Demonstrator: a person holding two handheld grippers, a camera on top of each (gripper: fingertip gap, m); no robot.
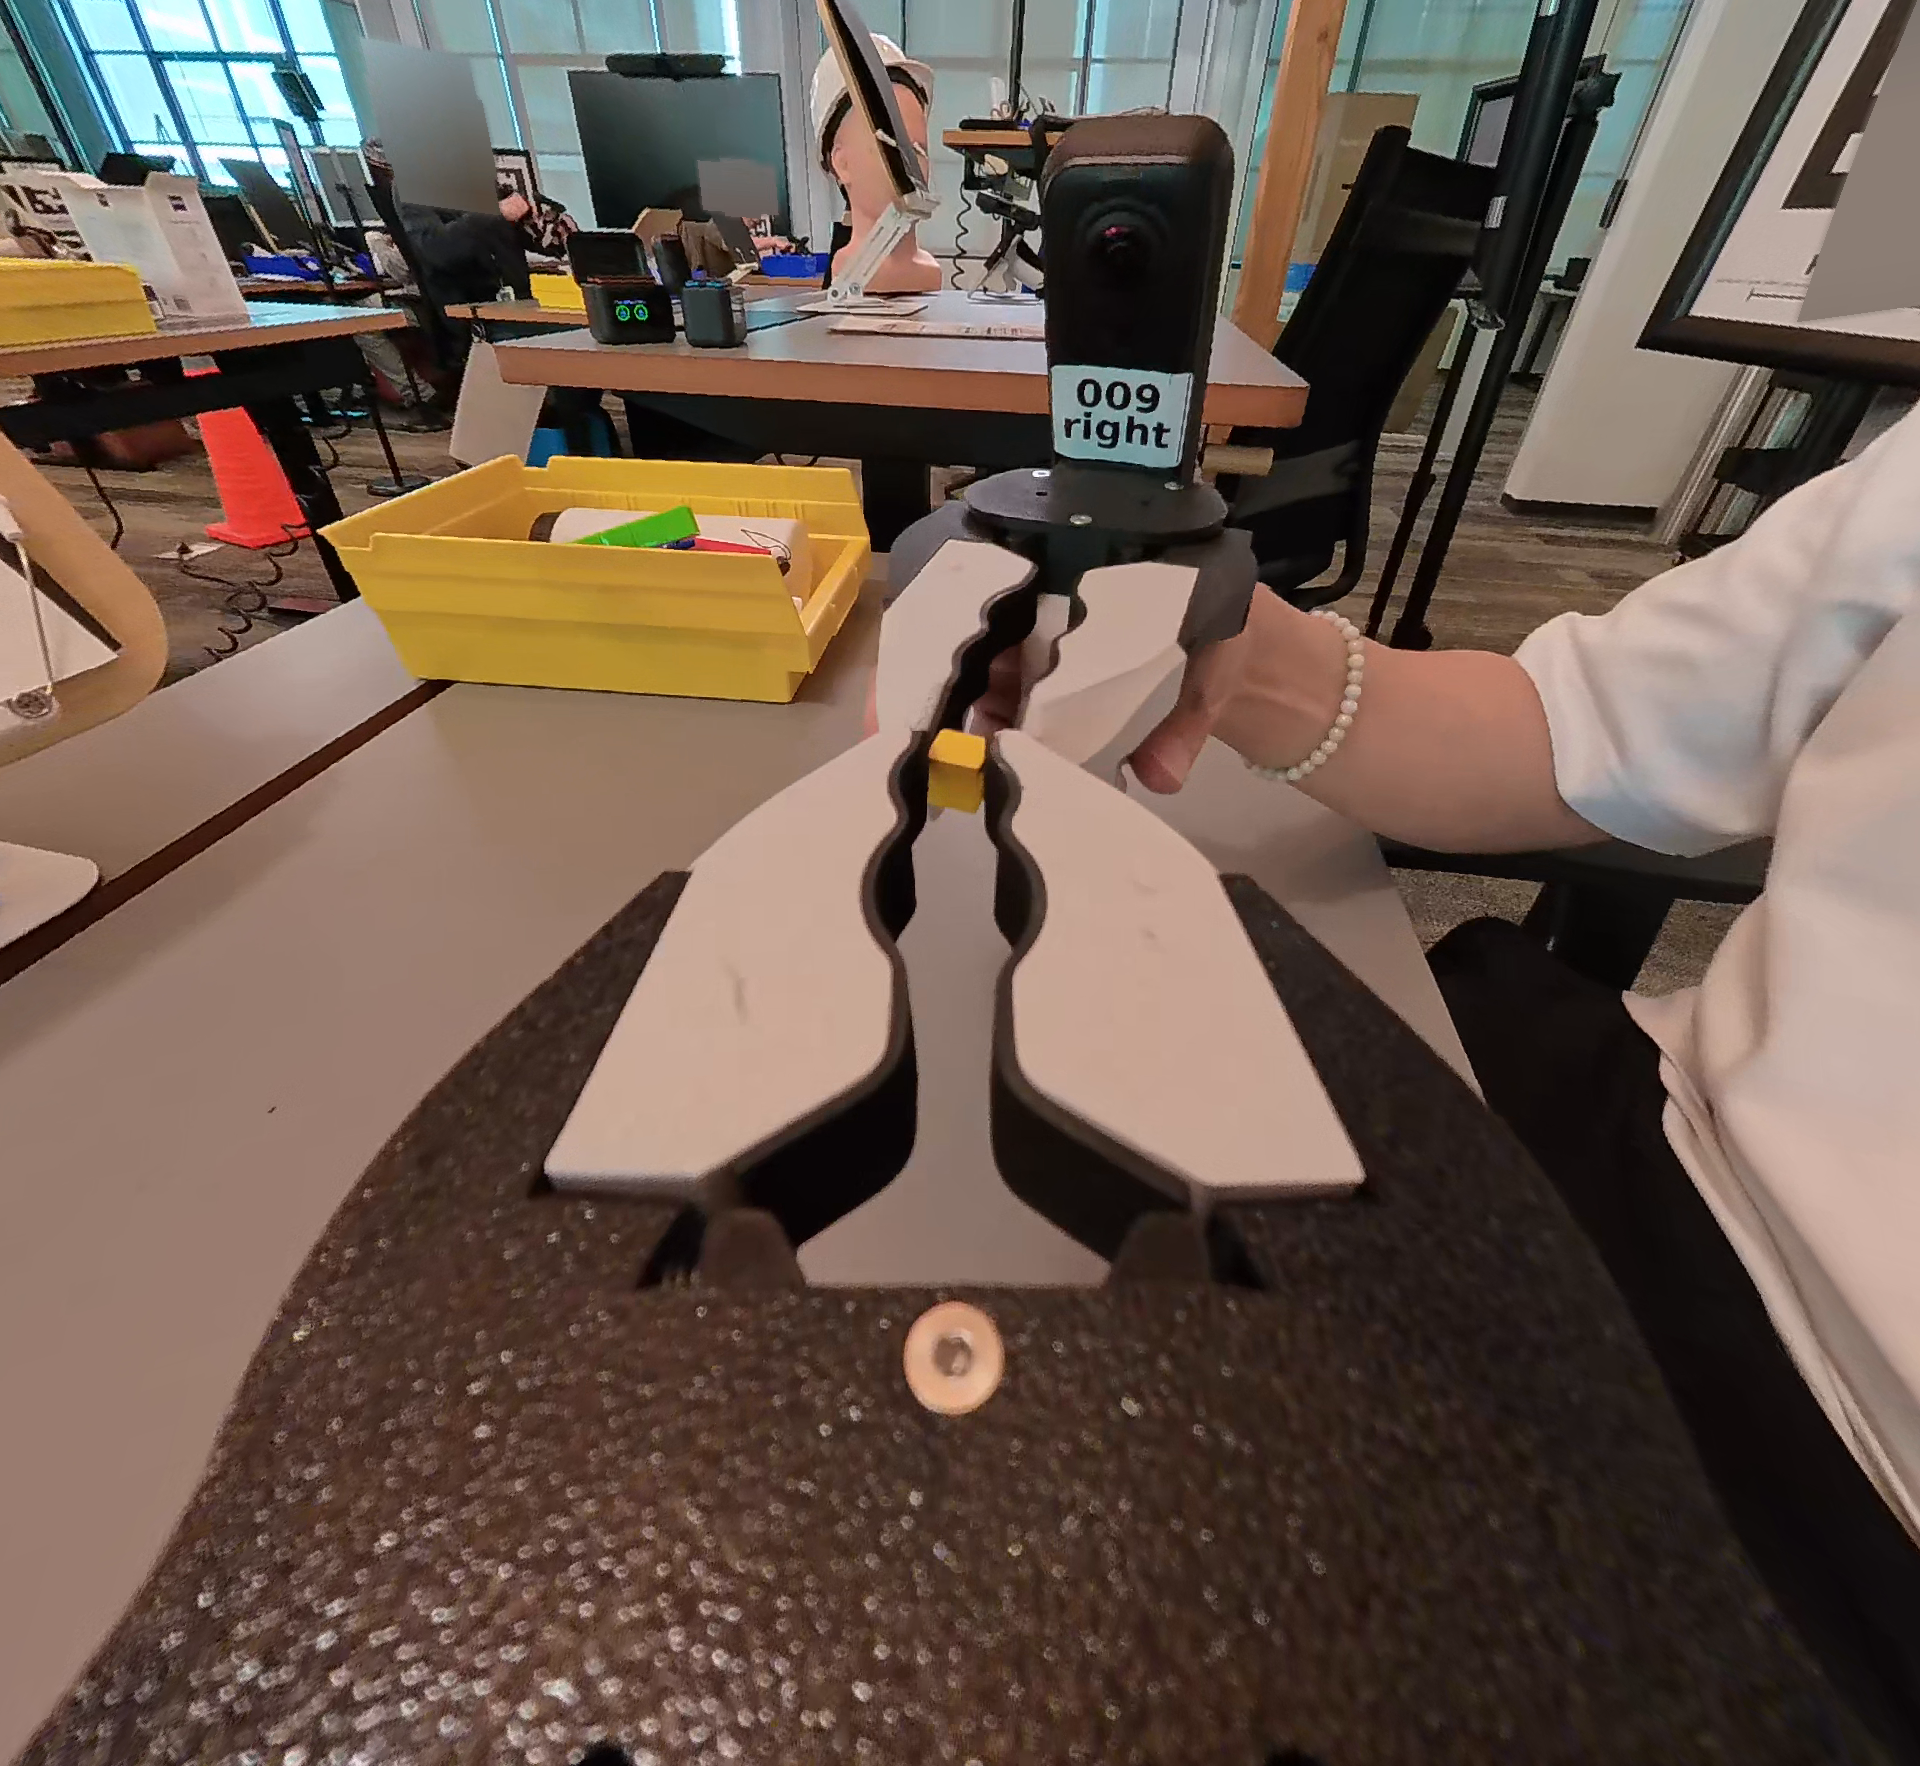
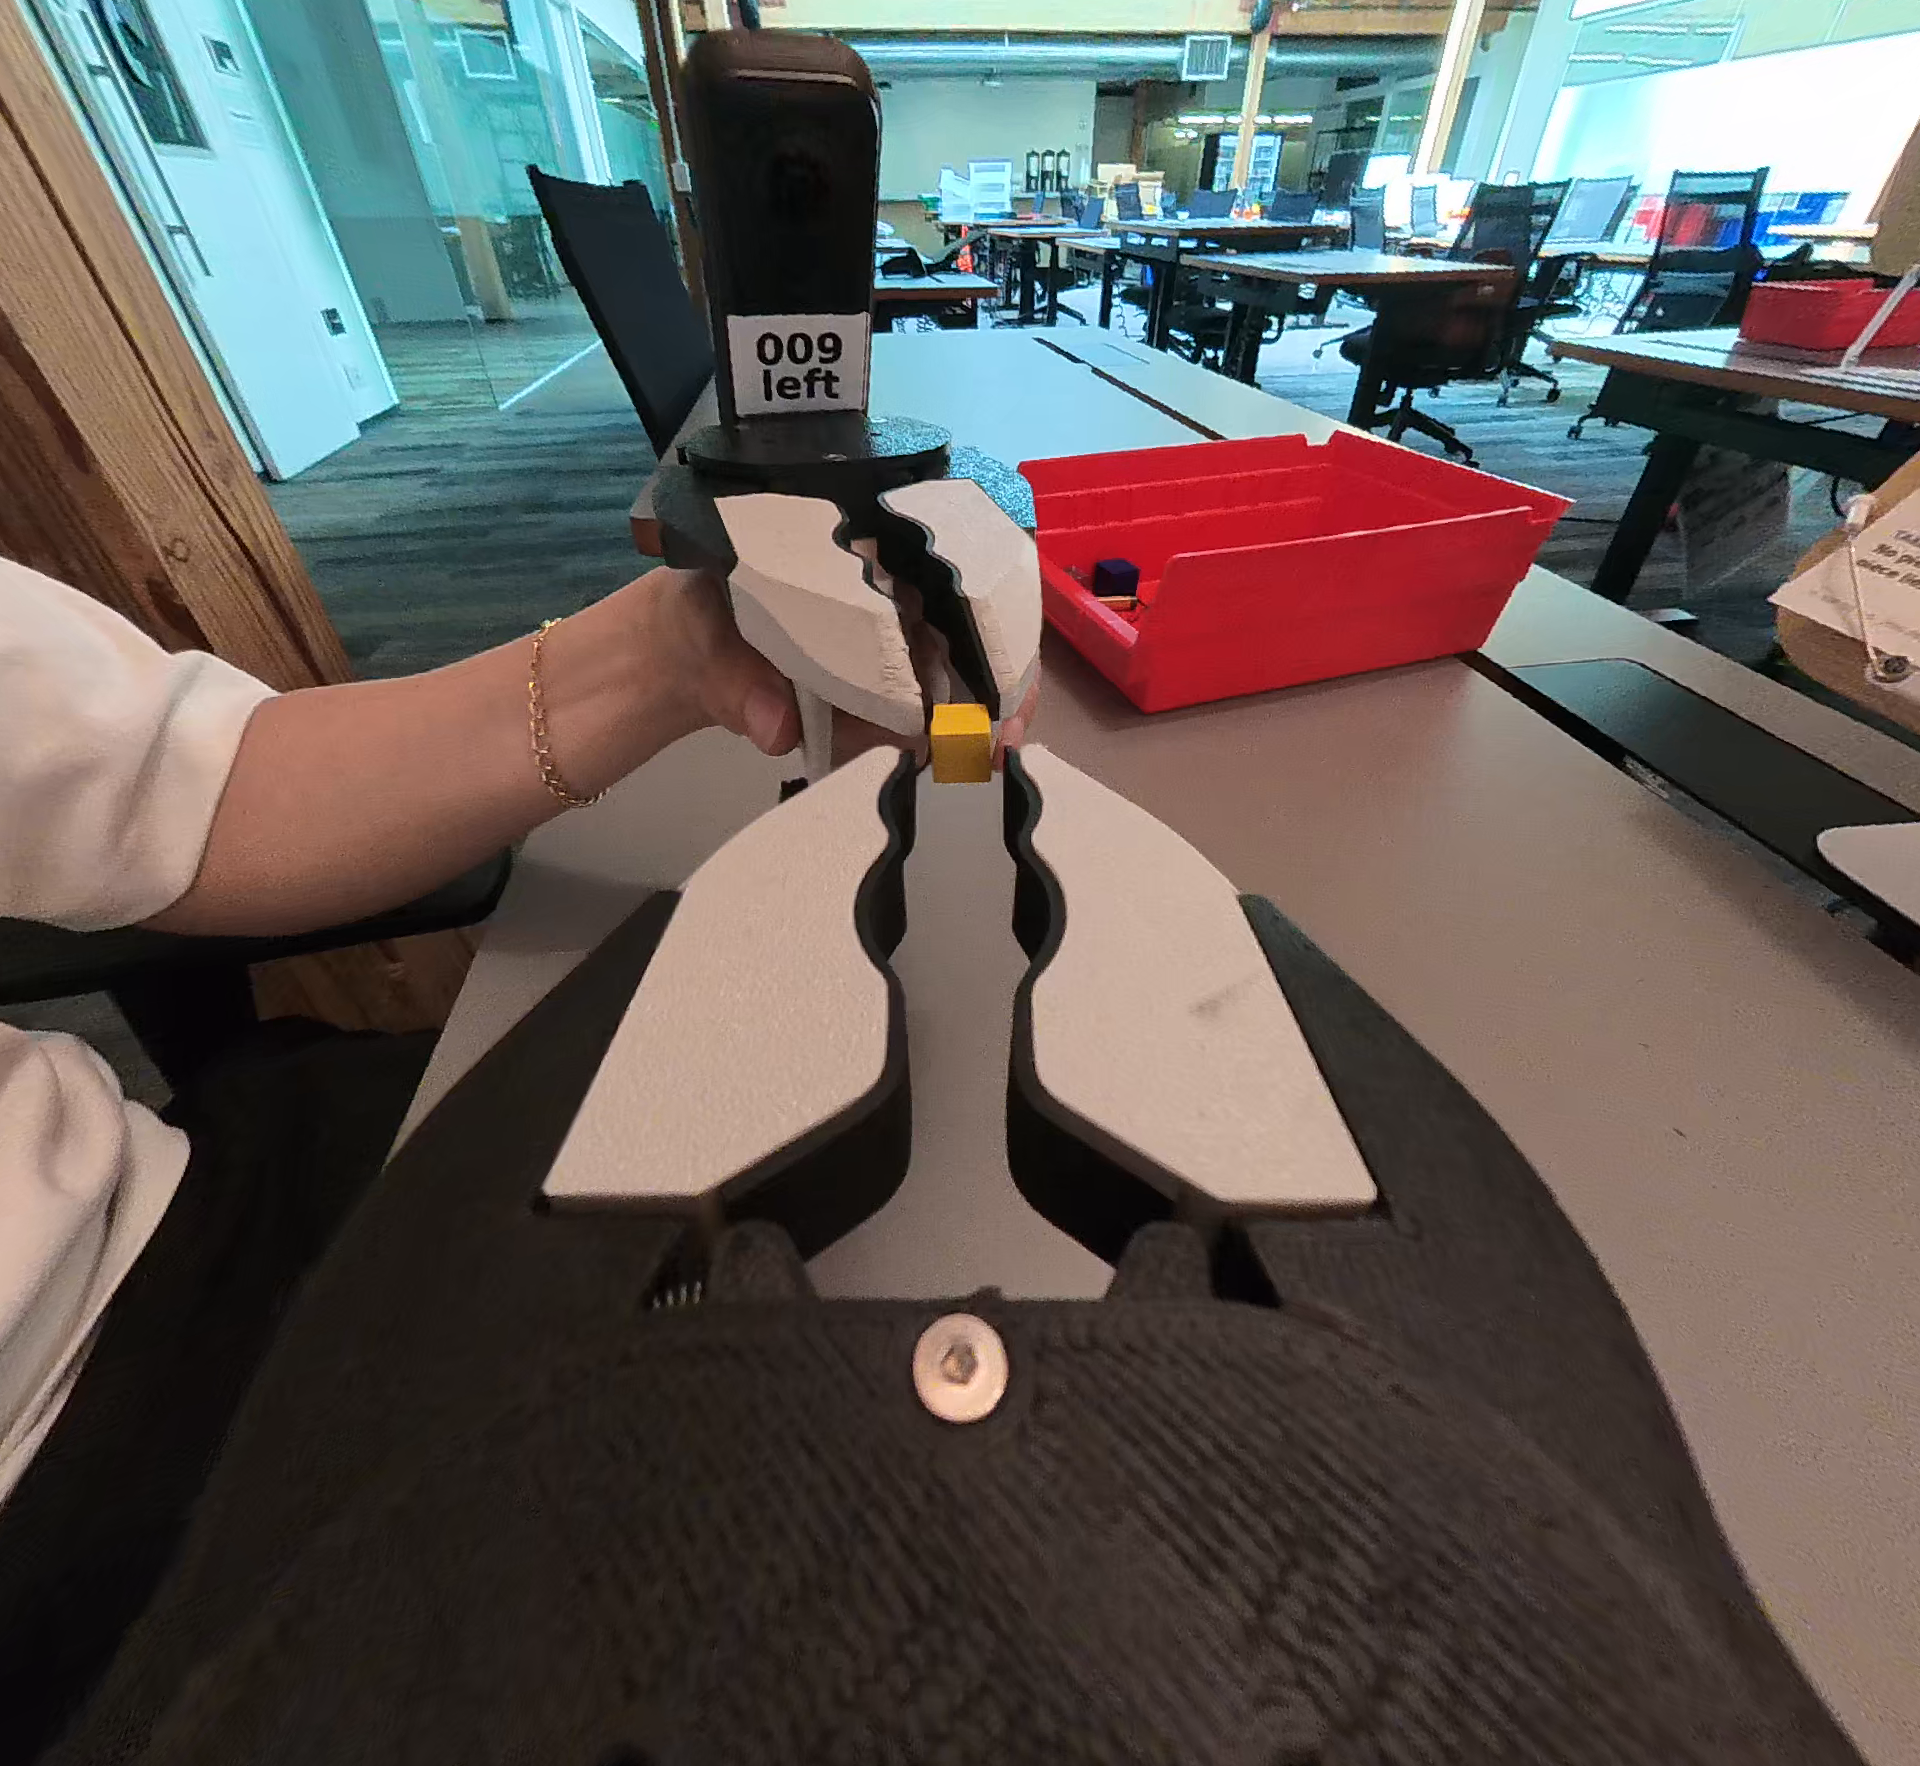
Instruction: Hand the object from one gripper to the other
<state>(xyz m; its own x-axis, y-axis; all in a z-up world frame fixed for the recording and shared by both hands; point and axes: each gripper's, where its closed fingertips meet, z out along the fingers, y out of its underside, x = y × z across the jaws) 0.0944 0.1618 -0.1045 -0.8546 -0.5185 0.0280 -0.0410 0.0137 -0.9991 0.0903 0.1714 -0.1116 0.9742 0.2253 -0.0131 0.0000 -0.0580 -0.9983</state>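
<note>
A small yellow cube [image 1: 956,773] hangs in the air above the grey table [image 1: 312,1041], between the tips of both grippers, which face each other. My left gripper [image 1: 956,760] is shut on the cube. In the right wrist view it comes down onto the cube [image 2: 959,745] from above [image 2: 958,717]. My right gripper [image 2: 961,766] has its fingertips on either side of the cube with a narrow gap each side, so it is open. It also shows in the left wrist view [image 1: 997,729], held by a hand.
A yellow bin [image 1: 499,620] with several coloured items stands on the table behind the grippers in the left wrist view. A red bin [image 2: 1351,594] holding a dark blue cube [image 2: 1117,576] stands to the right in the right wrist view. The person's arms reach in from the sides. Less than 4 cm separates the two grippers' tips.
</note>
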